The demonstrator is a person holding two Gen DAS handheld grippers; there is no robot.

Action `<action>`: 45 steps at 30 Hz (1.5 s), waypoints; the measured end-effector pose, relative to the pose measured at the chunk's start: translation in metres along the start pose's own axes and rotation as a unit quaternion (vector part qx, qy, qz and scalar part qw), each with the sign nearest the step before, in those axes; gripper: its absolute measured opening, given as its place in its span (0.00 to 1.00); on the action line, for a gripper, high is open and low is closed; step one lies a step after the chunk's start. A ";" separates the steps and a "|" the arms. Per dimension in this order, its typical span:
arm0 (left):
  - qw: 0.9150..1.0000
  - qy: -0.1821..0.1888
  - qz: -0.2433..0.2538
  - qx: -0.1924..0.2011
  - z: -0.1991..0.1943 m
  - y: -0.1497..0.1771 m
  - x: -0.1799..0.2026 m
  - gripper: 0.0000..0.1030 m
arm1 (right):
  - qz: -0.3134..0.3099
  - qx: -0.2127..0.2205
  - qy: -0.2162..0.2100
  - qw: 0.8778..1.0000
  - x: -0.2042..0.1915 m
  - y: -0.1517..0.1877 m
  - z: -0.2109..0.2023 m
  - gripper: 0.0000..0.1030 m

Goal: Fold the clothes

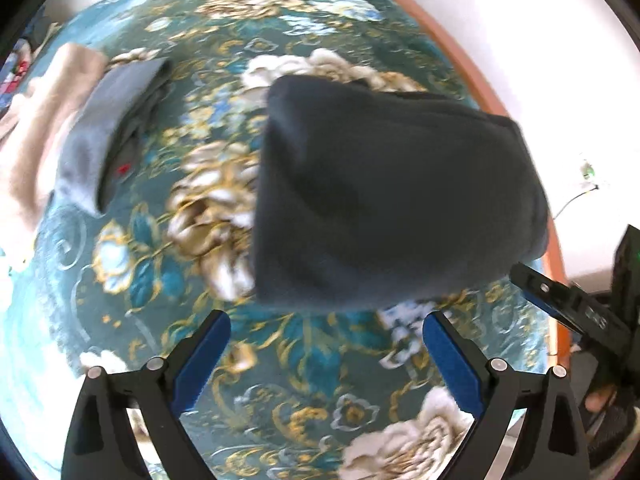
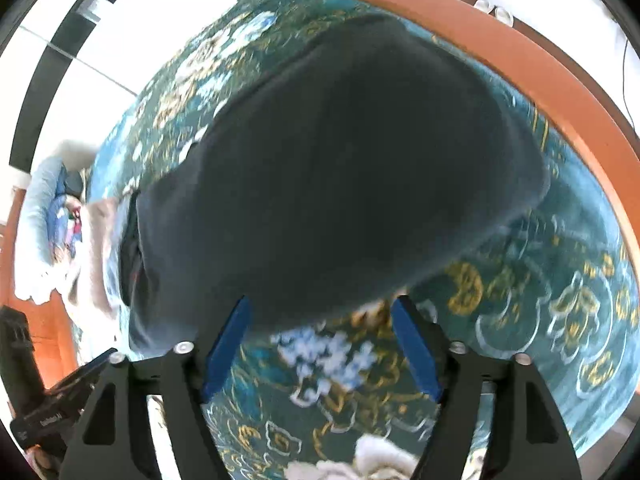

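Garment (image 1: 392, 200) lies just beyond both grippers' spread fingers (image 1: 204, 356).

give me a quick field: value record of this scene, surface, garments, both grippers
surface: teal floral bedspread with an orange wooden bed edge
main garment: dark grey folded fleece garment, lying flat on the bedspread
other clothes: grey folded garment beside a beige folded garment, set apart from the dark one
left gripper: open, holding nothing
right gripper: open, holding nothing, at the dark garment's near edge
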State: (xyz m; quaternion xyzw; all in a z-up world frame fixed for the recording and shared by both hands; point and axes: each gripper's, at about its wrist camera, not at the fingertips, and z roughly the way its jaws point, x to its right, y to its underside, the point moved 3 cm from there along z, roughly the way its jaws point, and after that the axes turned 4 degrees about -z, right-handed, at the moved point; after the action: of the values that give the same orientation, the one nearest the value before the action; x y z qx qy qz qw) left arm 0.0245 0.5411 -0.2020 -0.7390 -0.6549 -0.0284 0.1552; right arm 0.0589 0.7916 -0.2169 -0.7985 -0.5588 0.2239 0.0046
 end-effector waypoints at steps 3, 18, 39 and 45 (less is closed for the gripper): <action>1.000 0.010 -0.006 -0.005 -0.001 0.010 -0.020 1.00 | -0.009 -0.006 0.019 1.000 -0.018 0.020 0.001 0.93; 0.992 -0.011 0.101 0.079 -0.025 0.023 -0.081 1.00 | -0.057 -0.020 0.106 0.993 -0.108 0.084 -0.004 1.00; 0.980 0.073 0.184 0.003 0.050 0.017 -0.082 1.00 | -0.016 -0.030 0.191 0.981 -0.108 0.103 0.035 1.00; 0.979 0.071 0.190 0.012 0.065 0.015 -0.080 1.00 | -0.022 -0.043 0.200 0.979 -0.102 0.107 0.051 1.00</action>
State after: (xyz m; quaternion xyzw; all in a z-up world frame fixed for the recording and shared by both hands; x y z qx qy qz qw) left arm 0.0175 0.4798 -0.2860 -0.8439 -0.4907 -0.0425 0.2127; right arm 0.1078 0.6478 -0.2548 -0.8143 -0.5728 0.0354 0.0865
